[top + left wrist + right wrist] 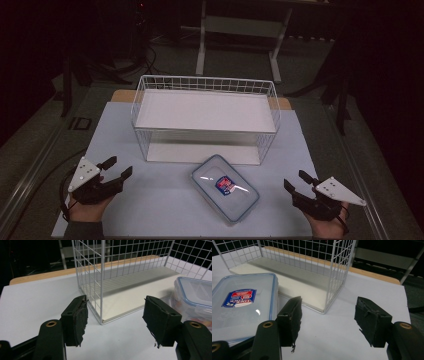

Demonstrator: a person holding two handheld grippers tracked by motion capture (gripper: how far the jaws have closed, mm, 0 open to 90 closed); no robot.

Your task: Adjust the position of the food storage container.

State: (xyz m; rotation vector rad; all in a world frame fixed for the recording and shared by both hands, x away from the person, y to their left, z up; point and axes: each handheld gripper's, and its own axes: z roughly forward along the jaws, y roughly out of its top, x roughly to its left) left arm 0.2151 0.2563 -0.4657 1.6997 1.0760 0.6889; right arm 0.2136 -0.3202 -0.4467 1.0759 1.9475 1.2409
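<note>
With both your left tongs (116, 170) and right tongs (296, 181) apart and empty, the lidded container (225, 188) lies on the desk (150, 210) near the wire basket (205, 117), where a one-sided grab may skid it.

A clear lidded box (225, 188) with a blue seal rim and a red-and-blue label lies flat, lid up and shut, turned at a slant, just in front of the white wire rack (205, 117), near the rack's open front edge.
</note>
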